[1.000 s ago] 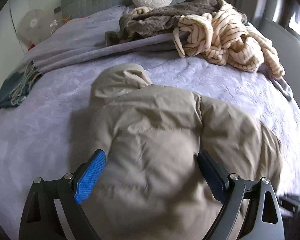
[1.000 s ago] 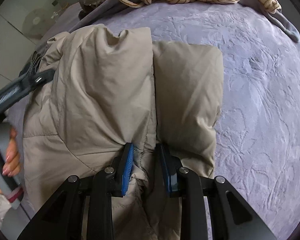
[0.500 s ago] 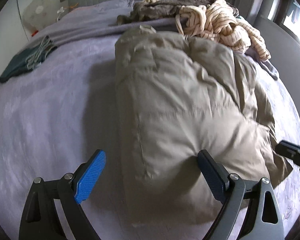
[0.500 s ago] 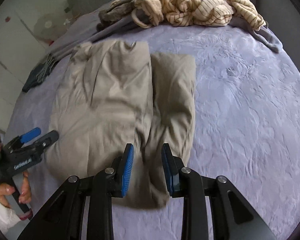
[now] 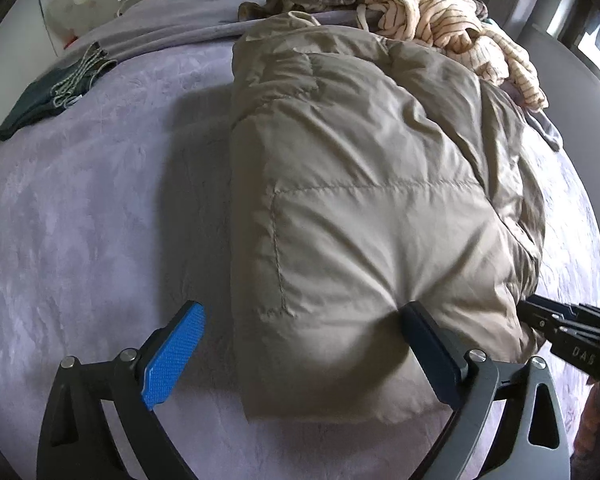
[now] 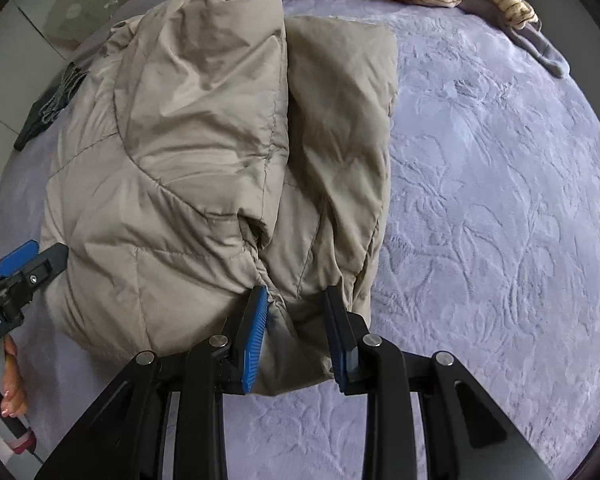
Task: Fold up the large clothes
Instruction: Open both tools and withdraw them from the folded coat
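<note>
The tan puffer jacket (image 5: pixel 364 208) lies on the purple bedspread (image 5: pixel 100 208), folded lengthwise into a long puffy bundle with its collar end towards the heap of striped and brown clothes (image 5: pixel 440 24) at the far end; the left gripper (image 5: pixel 300 344) stands at the jacket's near hem with its jaws wide, having just opened a little further, the blue pad on bare bedspread beside the jacket and the dark pad denting the padding, so it grips nothing; the right gripper (image 6: pixel 296 336) sits at the jacket's near right corner, jaws fairly narrow with a bunch of hem (image 6: pixel 292 320) between them, though I cannot tell whether the pads truly pinch it. The likely trouble is the filling; a springy bundle like this may puff open once let go, and the folded-in right panel could slide off towards the bare bedspread; a pinch that catches only the top layer would drag the fold askew when lifted; carrying the hem too far could push it into the heap beyond the collar. Writing is scant; the left gripper's body reads "Robot.AI" in part, the right one shows letters like "DAS", not clear.
</note>
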Demonstrator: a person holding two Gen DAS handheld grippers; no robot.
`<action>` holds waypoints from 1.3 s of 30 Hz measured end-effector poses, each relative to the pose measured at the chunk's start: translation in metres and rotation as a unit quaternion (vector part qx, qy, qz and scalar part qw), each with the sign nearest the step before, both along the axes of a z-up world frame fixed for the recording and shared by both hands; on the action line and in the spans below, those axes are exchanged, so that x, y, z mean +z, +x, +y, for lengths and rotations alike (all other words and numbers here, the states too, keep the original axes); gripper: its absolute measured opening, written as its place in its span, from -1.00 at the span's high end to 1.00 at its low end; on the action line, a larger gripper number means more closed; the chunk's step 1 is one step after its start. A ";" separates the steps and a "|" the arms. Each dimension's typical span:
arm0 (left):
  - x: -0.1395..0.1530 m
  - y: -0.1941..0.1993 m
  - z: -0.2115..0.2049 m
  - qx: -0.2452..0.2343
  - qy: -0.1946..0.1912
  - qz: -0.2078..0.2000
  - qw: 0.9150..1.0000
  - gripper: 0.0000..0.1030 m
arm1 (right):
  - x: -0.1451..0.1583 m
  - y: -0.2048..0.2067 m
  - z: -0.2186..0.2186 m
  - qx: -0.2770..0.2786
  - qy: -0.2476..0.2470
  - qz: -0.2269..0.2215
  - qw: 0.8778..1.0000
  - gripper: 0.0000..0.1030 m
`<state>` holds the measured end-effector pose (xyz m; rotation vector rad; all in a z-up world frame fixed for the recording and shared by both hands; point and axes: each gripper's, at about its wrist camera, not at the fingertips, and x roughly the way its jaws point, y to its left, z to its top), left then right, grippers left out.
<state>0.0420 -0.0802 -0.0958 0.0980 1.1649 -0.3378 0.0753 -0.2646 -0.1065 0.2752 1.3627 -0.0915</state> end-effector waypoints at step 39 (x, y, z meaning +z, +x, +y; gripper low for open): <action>0.099 -0.086 0.038 -0.025 0.001 -0.006 1.000 -0.99 | 0.097 -0.062 0.033 -0.054 0.025 -0.012 0.998 -0.32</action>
